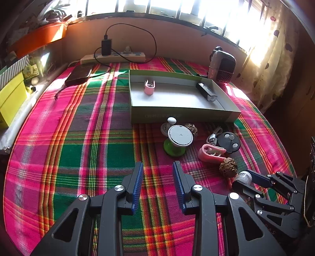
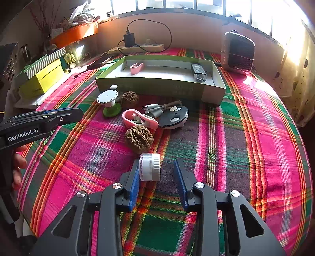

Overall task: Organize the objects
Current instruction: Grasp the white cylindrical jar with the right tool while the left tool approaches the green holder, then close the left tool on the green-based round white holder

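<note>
White ribbed jar (image 2: 150, 167) lies on its side, touched by one pad of right gripper (image 2: 156, 182), jaws unclenched; roll-away risked. Left gripper (image 1: 158, 185) released, empty.

Printed lettering on green box (image 1: 183, 115) front wall too blurred to read. Second walnut (image 1: 191, 128) half hidden behind grey-topped spool (image 1: 180, 135). Yellow box (image 1: 10, 98) cut by left edge.

Sunlit windows (image 1: 177, 7) — spotted curtain (image 1: 275, 49).

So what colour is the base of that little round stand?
Bright green base, under a white top; clearest from the right wrist.
</note>
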The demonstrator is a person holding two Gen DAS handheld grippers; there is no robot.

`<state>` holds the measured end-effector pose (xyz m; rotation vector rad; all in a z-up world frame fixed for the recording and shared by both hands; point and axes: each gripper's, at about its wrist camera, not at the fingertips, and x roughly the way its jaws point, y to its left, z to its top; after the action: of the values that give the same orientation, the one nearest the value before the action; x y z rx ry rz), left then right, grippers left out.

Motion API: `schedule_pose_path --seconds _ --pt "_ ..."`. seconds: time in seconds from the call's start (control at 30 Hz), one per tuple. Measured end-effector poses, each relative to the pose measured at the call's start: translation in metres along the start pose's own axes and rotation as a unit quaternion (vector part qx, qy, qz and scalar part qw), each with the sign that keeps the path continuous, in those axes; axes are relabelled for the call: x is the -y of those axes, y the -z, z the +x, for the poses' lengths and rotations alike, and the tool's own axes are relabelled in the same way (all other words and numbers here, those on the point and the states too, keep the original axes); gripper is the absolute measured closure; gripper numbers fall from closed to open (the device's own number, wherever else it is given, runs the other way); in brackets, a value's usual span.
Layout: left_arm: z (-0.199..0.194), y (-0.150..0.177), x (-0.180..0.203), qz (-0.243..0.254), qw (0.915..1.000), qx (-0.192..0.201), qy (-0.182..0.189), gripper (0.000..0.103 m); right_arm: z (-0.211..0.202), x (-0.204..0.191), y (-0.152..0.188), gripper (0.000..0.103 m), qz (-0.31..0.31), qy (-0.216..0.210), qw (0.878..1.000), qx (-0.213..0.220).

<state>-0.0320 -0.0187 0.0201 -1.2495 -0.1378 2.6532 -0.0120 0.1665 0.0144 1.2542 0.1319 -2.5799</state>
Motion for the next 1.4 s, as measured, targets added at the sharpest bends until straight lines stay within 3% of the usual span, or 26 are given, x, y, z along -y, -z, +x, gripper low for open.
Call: schedule_pose_path --seconds 0.17,0.6,1.4 --pt "0.001 -0.003 0.002 0.002 0.9999 0.001 0.01 0.074 0.0 0.0 0.001 0.083 -0.004 -0.001 1.0 0.002" --pt "0.016 -0.021 0.014 0.006 0.9996 -0.004 0.026 0.069 -0.005 0.014 -0.001 0.083 0.01 0.016 1.0 0.013" --pt "0.047 -0.039 0.025 0.023 0.9995 -0.021 0.002 0.067 0.005 0.028 -0.009 0.083 0.019 0.018 1.0 0.007"
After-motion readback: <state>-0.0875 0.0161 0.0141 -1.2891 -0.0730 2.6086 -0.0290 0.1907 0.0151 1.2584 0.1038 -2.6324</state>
